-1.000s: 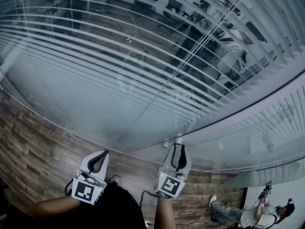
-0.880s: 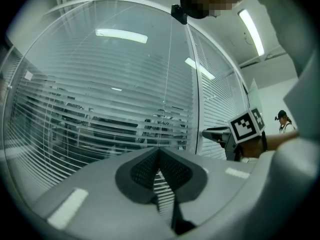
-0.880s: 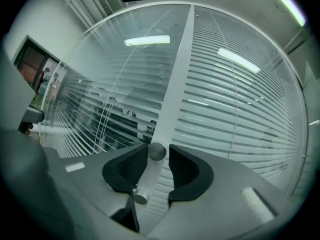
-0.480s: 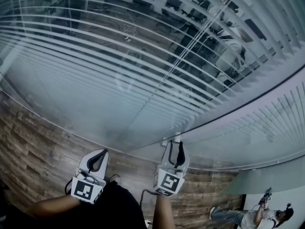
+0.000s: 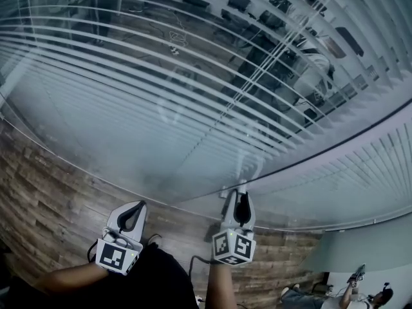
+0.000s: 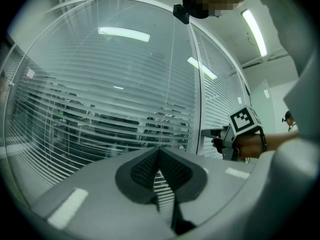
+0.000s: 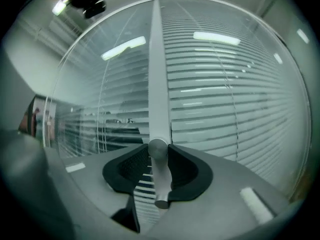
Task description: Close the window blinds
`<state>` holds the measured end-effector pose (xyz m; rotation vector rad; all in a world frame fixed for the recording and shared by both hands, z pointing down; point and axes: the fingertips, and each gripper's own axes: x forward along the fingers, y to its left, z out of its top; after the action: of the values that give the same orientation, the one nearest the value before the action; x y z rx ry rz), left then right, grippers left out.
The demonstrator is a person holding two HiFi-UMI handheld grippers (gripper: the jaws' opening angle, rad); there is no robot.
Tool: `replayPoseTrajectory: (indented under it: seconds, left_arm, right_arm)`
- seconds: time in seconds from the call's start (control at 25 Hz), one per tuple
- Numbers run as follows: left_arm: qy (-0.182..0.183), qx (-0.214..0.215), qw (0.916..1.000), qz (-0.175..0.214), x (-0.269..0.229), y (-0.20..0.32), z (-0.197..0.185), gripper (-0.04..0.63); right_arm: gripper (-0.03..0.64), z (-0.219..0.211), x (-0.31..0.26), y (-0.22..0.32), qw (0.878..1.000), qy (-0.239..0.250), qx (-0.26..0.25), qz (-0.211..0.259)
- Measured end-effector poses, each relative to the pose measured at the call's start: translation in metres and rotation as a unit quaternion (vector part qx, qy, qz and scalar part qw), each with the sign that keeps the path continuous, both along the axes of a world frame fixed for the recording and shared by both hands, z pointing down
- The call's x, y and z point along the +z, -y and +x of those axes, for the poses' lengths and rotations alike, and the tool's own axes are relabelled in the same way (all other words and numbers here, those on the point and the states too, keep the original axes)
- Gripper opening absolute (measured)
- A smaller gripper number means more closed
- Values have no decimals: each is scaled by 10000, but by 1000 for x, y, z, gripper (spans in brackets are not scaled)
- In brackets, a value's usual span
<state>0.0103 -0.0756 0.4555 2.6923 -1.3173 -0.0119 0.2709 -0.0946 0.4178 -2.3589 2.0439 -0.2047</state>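
The blinds (image 5: 161, 102) across the upper head view aren't shut yet; you can see straight through them. The right tongs (image 7: 159, 160) are closing on the tilt wand (image 7: 156, 84), centre frame. Left tongs (image 5: 142, 205), lower left, are together and empty. The turning looks still to be done.

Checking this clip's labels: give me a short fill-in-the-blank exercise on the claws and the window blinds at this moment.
1. The tilt wand stands between the pads of the ____ claw.
2. The left claw has its tips together and holds ____.
3. The window blinds have slats tilted ____, so the room behind shows through.
Missing: right; nothing; open. The right claw is closing on the tilt wand.
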Motion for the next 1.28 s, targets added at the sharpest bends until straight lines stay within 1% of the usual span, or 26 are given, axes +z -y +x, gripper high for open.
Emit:
replayPoseTrajectory:
  seconds: [0.08,0.12,0.24,0.36,0.4,0.44,0.48,0.52,0.56,0.6,0.64,0.72,0.8,0.84,0.96,1.0,1.08,1.12,1.16,1.2,1.24,1.28]
  left_arm:
    - [-4,16,10000,10,0,0,3,2]
    - [-13,26,10000,21,0,0,4,2]
    - [-22,29,10000,44,1,1,2,2]
    - [-7,48,10000,78,1,1,0,2]
    - [-6,57,9999,87,1,2,0,2]
    - [-10,63,9999,84,1,2,-1,2]
    - [-17,67,9999,78,1,2,-1,2]
    - [-23,71,9999,80,0,2,-1,2]
    - [-26,73,9999,92,-1,2,-2,2]
    - [-27,71,9999,101,-3,3,-2,2]
    - [-22,66,9999,102,-3,4,-2,2]
    - [-15,65,9999,97,-3,5,-2,2]
    - [-16,85,9999,72,-1,5,-1,2]
    - [-16,100,9999,63,-1,4,0,2]
    - [-23,158,9999,61,0,3,3,2]
    - [-15,162,9999,57,0,3,2,2]
    - [10,144,9999,16,2,3,1,2]
    - [18,136,9999,-8,3,3,0,2]
    - [14,140,9999,-18,3,2,0,2]
    - [1,146,9999,-15,3,2,0,2]
    - [-20,147,9999,1,2,2,0,2]
    - [-41,148,9999,27,0,3,0,2]
  right_arm:
    - [127,3,0,0,9965,803,4,216]
    - [126,4,0,0,9942,1034,25,285]
    - [126,3,0,-1,9881,1472,48,451]
    - [126,2,0,0,9790,1952,13,595]
    - [126,2,0,0,9781,1991,10,601]
    - [127,1,1,0,9800,1907,11,568]
    - [127,1,0,0,9848,1667,17,488]
    - [129,0,0,0,9914,1257,34,369]
    - [130,0,-2,-1,9972,704,65,235]
    - [133,0,-5,-2,9998,81,108,117]
    - [145,-1,-9,-3,9985,-533,148,19]
    - [170,-4,-12,-5,9873,-1564,168,-195]
    - [174,-8,-10,-5,9705,-2362,88,-473]
    - [175,-9,-8,-4,9600,-2734,40,-608]
    - [171,-12,-5,0,9225,-3755,-56,-897]
    - [166,-14,-4,1,9119,-3989,-54,-969]
    - [132,-15,-3,2,8981,-4264,11,-1077]
    - [130,-15,-3,2,8945,-4332,46,-1103]
    - [130,-15,-2,2,8938,-4345,69,-1104]
    - [129,-15,-2,1,8973,-4279,77,-1081]
    - [127,-14,-1,1,9062,-4098,69,-1039]
    - [126,-13,-1,0,9202,-3791,45,-975]
